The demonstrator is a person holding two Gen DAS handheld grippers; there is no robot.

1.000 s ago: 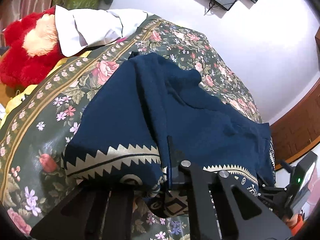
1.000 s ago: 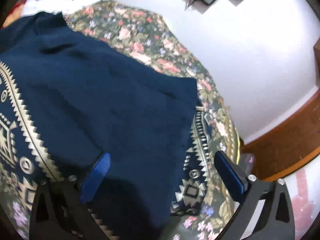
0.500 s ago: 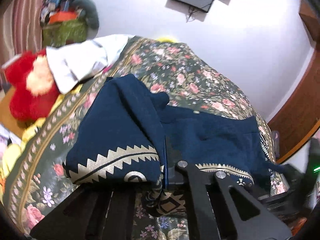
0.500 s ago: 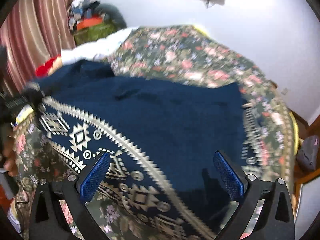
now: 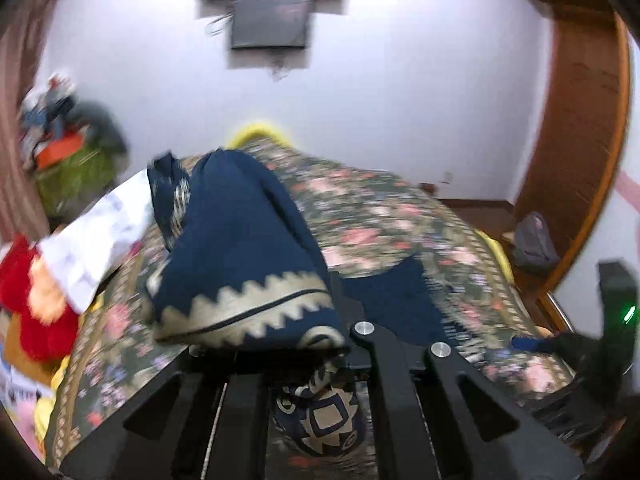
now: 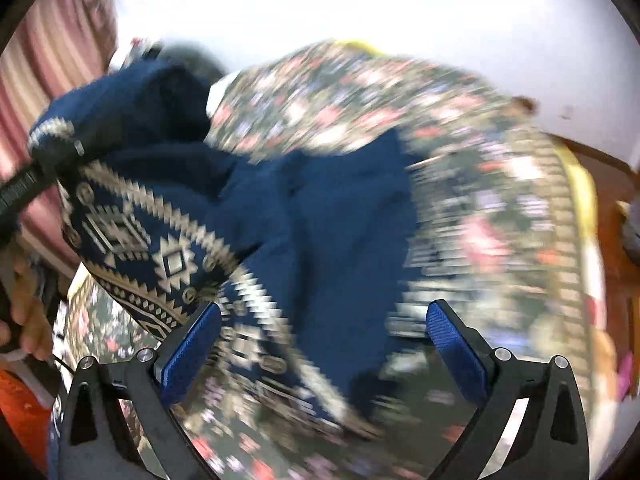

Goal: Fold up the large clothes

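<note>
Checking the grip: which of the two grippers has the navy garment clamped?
The left gripper: its jaws are shut on the navy garment. The right gripper stands open, holding nothing.

we see both views under soft, even indoor light, bright on the white wall (image 5: 400, 100) and with no hard shadows anywhere. in the right wrist view that wall (image 6: 440, 8) is washed out almost to pure white. motion blur smears both pictures: the floral bedspread (image 6: 480, 208) streaks badly in the right wrist view, and the wall screen (image 5: 272, 20) ghosts into doubled edges in the left. the navy garment (image 5: 240, 240) close to the lens stays fairly sharp there. fisheye distortion bows the wooden frame (image 5: 580, 140) and curves the striped curtain (image 6: 48, 80), and dark vignetting rings every corner.
</note>
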